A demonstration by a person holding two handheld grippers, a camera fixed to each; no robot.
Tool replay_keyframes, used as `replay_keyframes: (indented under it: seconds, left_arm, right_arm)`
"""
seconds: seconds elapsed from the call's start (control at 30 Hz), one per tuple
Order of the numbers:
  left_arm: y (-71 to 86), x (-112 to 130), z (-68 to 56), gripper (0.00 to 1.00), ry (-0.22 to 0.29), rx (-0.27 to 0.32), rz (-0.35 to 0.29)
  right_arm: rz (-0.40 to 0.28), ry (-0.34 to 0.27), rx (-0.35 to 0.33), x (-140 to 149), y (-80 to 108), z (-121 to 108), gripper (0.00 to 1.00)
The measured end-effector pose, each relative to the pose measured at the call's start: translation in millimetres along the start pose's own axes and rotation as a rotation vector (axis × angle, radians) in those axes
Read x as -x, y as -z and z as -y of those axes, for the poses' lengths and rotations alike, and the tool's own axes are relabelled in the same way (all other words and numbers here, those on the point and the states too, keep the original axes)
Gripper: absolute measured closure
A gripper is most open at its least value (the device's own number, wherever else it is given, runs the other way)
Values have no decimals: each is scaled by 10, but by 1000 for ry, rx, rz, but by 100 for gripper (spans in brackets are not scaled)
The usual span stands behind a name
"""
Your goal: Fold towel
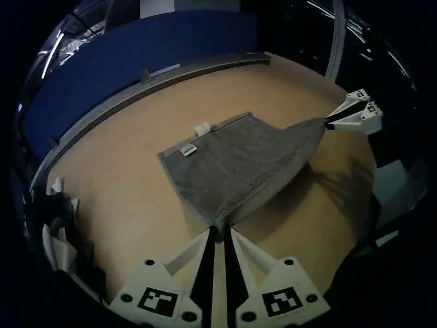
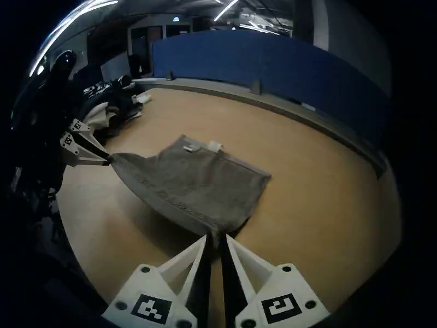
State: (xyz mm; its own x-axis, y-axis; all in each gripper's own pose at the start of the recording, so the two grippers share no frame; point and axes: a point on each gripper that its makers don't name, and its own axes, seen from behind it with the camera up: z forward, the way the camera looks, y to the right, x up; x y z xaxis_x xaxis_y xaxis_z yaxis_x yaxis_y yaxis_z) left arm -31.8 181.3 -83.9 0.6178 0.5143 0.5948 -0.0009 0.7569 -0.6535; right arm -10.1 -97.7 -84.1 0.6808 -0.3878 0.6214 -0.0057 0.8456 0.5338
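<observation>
A grey towel (image 1: 235,158) with two small white labels lies partly on the wooden table (image 1: 131,180), its near edge lifted off the surface. My left gripper (image 1: 218,232) is shut on one lifted corner. My right gripper (image 1: 328,123) pinches the other corner, seen at the right in the left gripper view. In the right gripper view the same towel (image 2: 196,183) hangs between my right gripper (image 2: 214,236), shut on its corner, and my left gripper (image 2: 109,158) at the left. The far edge of the towel rests flat on the table.
A blue partition (image 1: 136,60) with a grey rail runs along the table's far side. A pile of dark and white items (image 2: 109,112) sits at the table's end. The table edge (image 1: 374,180) drops off near my right gripper. More white and dark clutter (image 1: 57,218) lies at the left.
</observation>
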Motion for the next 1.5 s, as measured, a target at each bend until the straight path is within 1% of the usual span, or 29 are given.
replay_keyframes:
  seconds: [0.1,0.3,0.6,0.8,1.07,1.37,1.5]
  left_arm:
    - [64,-26,-33,89,12,3,-6]
    - [135,-53,-80,89,23,3,-8]
    - [152,-53,-104,89,26,-2,-7]
    - [152,-57,-106,89,37,0,-2]
    - [71,-131,-15,89,46,-13,17]
    - [-144,-301,144,89,69,-11,30]
    - [-268,-358,243,89,78,-11,39]
  right_arm:
    - [-5,-6,4,-19,71,-17,90]
    - [-9,-12,8,-31,158,-33,90]
    - [-8,-9,11,-38,195,-31,90]
    - [-8,-7,16,-57,181,-52,90]
    - [0,-7,20,-137,70,-123,90]
    - [17,-25,25,-219,-199,-298,90]
    - [22,-33,24,-265,-329,-372,90]
